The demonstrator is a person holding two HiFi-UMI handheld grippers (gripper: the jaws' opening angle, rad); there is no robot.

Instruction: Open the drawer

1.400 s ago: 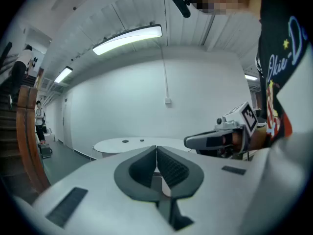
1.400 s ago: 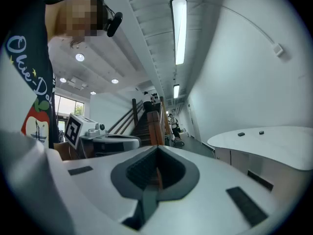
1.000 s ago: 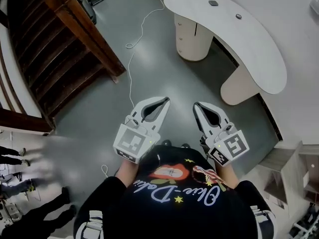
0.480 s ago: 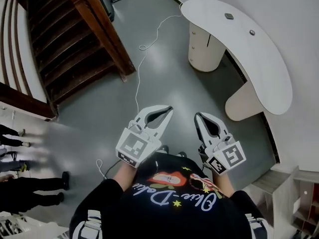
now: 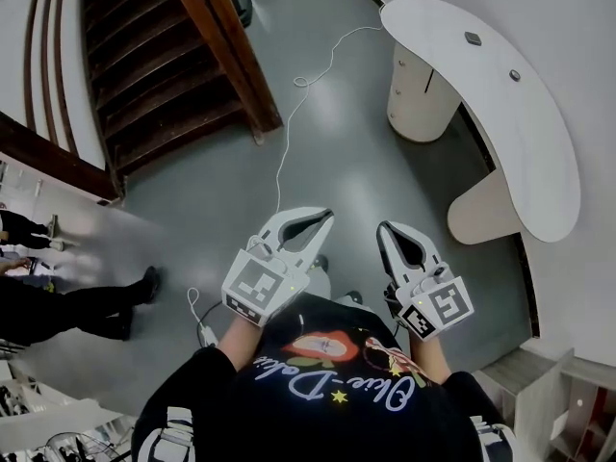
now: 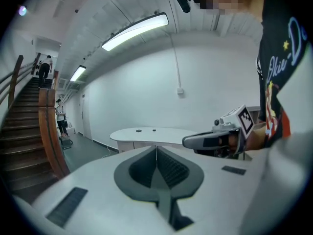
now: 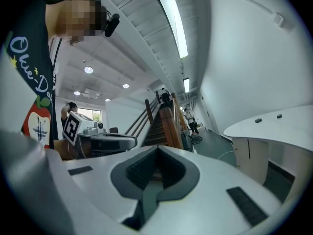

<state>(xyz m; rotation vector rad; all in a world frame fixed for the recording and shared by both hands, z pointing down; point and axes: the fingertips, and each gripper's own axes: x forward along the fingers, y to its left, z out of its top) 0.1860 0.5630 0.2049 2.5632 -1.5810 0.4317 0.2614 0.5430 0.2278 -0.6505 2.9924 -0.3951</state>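
The white curved desk [image 5: 525, 128] stands at the upper right of the head view, on a round pedestal [image 5: 421, 96] whose front shows drawer seams. Both grippers hang in front of my chest, well short of it and touching nothing. My left gripper [image 5: 325, 217] is shut and empty. My right gripper [image 5: 383, 227] is shut and empty too. In the left gripper view the shut jaws [image 6: 156, 149] point toward the desk [image 6: 146, 132], with the right gripper [image 6: 215, 140] beside them. In the right gripper view the shut jaws [image 7: 157, 149] face the stairs, and the pedestal [image 7: 250, 158] is at the right.
A wooden staircase [image 5: 164, 56] with a banister rises at the upper left. A white cable [image 5: 289, 133] runs across the grey floor toward the desk. Two small dark items [image 5: 472, 38] lie on the desk top. A person's legs [image 5: 77, 308] are at the left, and shelving [image 5: 568, 393] is at the lower right.
In the head view the stairs, floor and desk have slid rightward and down. Both grippers have stayed shut and nearly still in front of my body.
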